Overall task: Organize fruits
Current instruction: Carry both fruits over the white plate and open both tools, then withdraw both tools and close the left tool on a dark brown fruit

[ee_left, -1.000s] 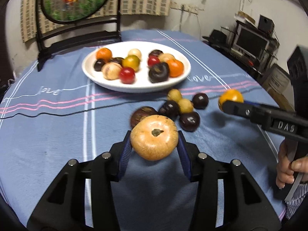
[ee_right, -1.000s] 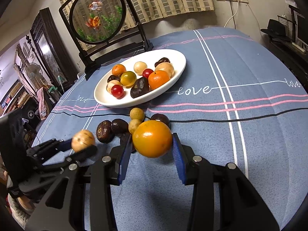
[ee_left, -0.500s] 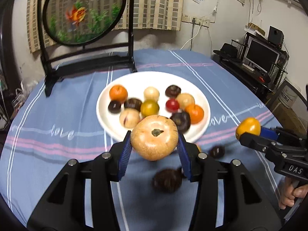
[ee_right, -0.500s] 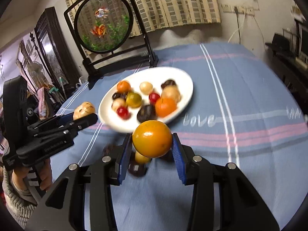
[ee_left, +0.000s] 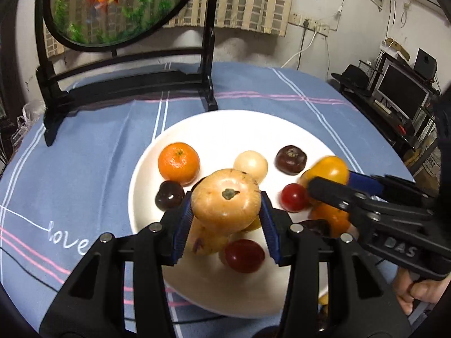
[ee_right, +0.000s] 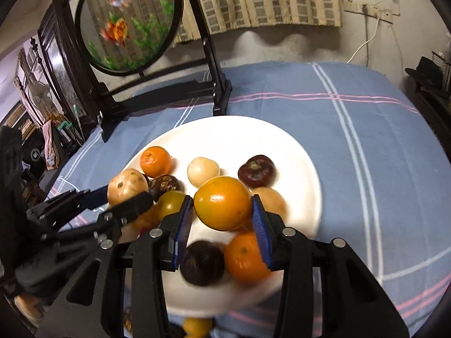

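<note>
Fruits get gathered on the plate (ee_left: pixel 225 129). Left gripper (ee_left: pixel 225 211) squeezes a tan fruit (ee_left: pixel 225 204), and right gripper (ee_right: pixel 222 211) squeezes an orange fruit (ee_right: pixel 222 202). Both hang over the plate, probably to drop them among the pile below.

the tablecloth (ee_left: pixel 84 146) bears "love" in white script; the right gripper (ee_left: pixel 324 183) body reads "das".
</note>
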Demonstrator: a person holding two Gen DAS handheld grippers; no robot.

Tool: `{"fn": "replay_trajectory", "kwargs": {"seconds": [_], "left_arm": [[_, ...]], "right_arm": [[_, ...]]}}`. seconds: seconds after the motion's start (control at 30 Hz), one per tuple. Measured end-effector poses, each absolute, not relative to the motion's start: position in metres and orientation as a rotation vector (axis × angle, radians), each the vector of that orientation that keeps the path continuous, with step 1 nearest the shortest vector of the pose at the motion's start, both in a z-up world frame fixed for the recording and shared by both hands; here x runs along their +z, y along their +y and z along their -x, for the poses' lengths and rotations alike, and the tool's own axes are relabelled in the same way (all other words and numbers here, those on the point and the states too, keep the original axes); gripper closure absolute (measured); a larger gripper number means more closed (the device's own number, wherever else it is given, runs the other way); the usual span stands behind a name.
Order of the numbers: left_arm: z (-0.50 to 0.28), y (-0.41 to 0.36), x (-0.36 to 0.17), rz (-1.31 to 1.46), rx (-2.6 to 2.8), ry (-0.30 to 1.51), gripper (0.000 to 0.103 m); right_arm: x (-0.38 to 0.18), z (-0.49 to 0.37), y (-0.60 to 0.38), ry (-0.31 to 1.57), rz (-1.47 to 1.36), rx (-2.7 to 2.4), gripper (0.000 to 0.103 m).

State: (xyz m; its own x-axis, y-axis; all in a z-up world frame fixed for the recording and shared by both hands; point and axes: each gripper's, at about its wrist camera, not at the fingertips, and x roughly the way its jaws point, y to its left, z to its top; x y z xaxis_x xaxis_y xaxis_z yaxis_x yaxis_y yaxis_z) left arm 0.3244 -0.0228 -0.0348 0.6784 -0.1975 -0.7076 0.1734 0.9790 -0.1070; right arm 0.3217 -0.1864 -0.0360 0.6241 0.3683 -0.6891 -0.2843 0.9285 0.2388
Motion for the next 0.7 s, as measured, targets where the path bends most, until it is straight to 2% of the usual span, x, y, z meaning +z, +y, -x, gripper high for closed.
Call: {"fn": "replay_trajectory", "kwargs": {"seconds": [0.1,0.17,0.4,0.7], "left_arm": [[-0.329,-0.021,-0.043,0.033,-0.203,0.816,0.056],[-0.329,-0.017,-0.042,0.047,-0.201,0.813,0.053],[-0.298,-0.012,-0.022,0.043,-0.184,0.751,0.039],[-0.229,-0.003,-0.029,0.043,-0.172,0.748,0.038]], "right_arm": [[-0.043,-0.331,-0.181,0.836,-0.084,0.366,0.056],[-0.040,-0.328,-0.184,0.806,-0.083,0.358,0.043],[-0.016,-0.298,-0.203,0.729,-0.108,0.339,0.043],[-0.017,-0.231,-0.237,0.712,-0.223,0.341,0.043]]}}
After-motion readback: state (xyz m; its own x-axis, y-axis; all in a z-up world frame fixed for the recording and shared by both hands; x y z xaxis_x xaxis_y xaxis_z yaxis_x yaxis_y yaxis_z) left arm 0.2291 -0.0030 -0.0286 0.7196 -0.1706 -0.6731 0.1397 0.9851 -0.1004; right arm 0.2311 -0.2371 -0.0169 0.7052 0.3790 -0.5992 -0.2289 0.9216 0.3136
